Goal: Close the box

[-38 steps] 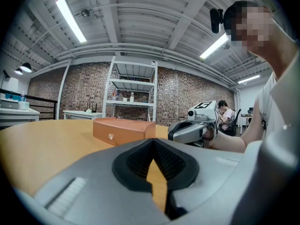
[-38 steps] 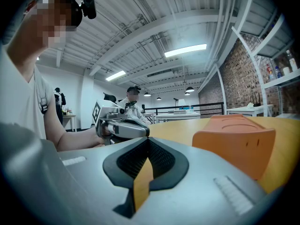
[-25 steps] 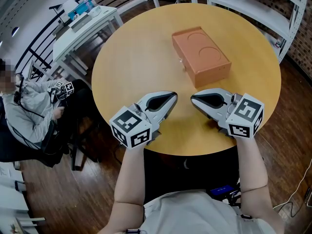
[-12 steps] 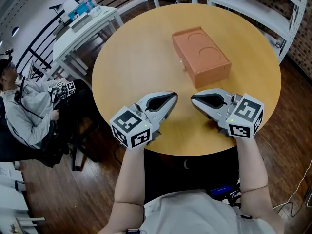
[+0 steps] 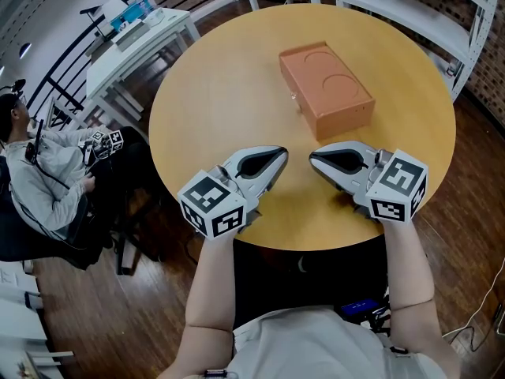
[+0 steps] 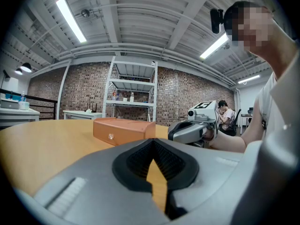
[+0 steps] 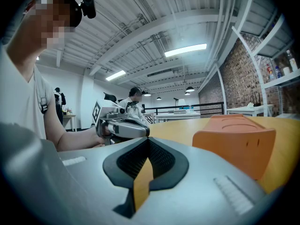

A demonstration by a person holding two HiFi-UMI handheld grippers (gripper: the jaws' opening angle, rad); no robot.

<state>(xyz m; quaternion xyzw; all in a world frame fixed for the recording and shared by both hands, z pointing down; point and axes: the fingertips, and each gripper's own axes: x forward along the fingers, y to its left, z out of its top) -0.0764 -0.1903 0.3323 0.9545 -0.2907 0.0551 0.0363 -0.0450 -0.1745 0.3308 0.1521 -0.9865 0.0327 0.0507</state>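
Note:
An orange-brown box (image 5: 325, 88) lies on the round wooden table (image 5: 213, 93), its lid down flat with two round hollows on top. It also shows as the box (image 6: 123, 129) in the left gripper view and the box (image 7: 236, 139) in the right gripper view. My left gripper (image 5: 279, 157) rests near the table's front edge, shut and empty, tip pointing right. My right gripper (image 5: 315, 159) rests beside it, shut and empty, tip pointing left. Both tips lie short of the box, apart from it.
A white side table (image 5: 134, 42) stands at the left and white shelving (image 5: 426, 10) at the back right. A seated person (image 5: 39, 176) is at the far left, off the table. The table's front edge runs just under both grippers.

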